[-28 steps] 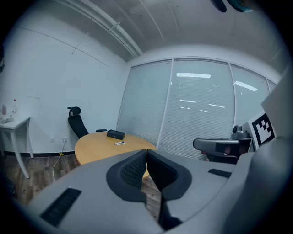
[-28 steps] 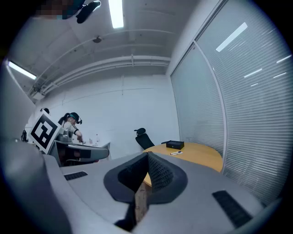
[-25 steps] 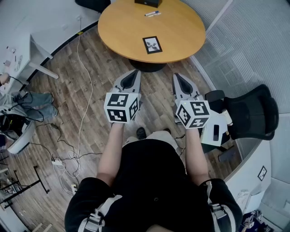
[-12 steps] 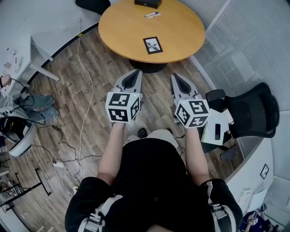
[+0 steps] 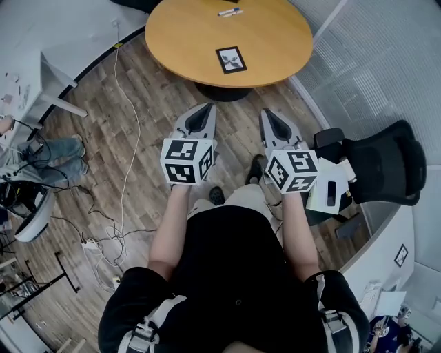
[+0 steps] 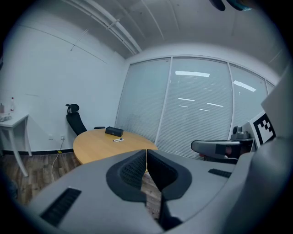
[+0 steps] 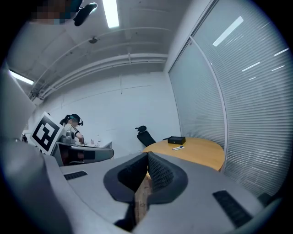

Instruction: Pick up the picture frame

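Observation:
The picture frame (image 5: pixel 231 59), black-edged with a pale print, lies flat near the front rim of the round wooden table (image 5: pixel 179 41). My left gripper (image 5: pixel 207 108) and right gripper (image 5: pixel 265 112) hover side by side over the wood floor, short of the table and pointing at it. The left is shut and empty. The right's jaws have just been opening by a hair with nothing between them, and its tips still look closed. In the left gripper view the left gripper (image 6: pixel 146 151) covers the frame. In the right gripper view the right gripper (image 7: pixel 147 155) does too.
On the table's far side are a marker pen (image 5: pixel 229 12) and a black box (image 6: pixel 114 131). A black office chair (image 5: pixel 382 169) stands at the right by the blinds-covered glass wall. A white desk (image 5: pixel 27 83), a floor cable (image 5: pixel 127 117) and a seated person (image 5: pixel 41 152) are at the left.
The table and frame have slid slightly up in the head view. A shoe has come forward beneath the right gripper. Both grippers keep the same pose.

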A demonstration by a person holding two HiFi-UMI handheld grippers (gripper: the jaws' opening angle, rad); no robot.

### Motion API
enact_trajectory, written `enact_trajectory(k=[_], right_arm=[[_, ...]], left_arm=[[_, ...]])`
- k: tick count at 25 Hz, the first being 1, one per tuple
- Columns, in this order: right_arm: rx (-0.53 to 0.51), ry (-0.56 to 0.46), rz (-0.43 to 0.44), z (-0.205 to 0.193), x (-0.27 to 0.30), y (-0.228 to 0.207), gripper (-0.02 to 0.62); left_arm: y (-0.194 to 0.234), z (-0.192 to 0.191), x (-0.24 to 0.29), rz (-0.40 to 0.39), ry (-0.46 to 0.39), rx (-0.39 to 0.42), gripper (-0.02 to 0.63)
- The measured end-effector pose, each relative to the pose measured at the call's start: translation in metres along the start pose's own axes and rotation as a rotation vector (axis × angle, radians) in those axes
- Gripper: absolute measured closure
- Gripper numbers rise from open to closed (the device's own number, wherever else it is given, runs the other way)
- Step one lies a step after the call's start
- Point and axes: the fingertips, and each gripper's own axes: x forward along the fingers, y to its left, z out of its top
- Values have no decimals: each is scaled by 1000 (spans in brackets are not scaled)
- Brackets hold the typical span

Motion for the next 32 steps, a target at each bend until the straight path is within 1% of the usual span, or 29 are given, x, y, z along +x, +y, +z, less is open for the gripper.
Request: enact_trajectory(k=[7, 12, 16, 21, 26, 32], right_arm=[[-2, 14, 29, 7, 27, -22, 578], [-1, 21, 64, 17, 63, -43, 578], [6, 26, 94, 28, 95, -66, 577], [1, 28, 140, 48, 137, -94, 577], [-5, 34, 172, 64, 167, -127, 577], [-20, 51, 216, 73, 199, -166, 574]], left_arm=[[5, 5, 32, 20, 2, -16, 581], [18, 17, 66, 48, 12, -16, 581], [28, 28, 99, 74, 27, -16, 580], [38, 50, 141, 112, 21, -16, 580], [39, 68, 182, 134, 21, -23, 580], [44, 78, 227, 187, 10, -51, 580]])
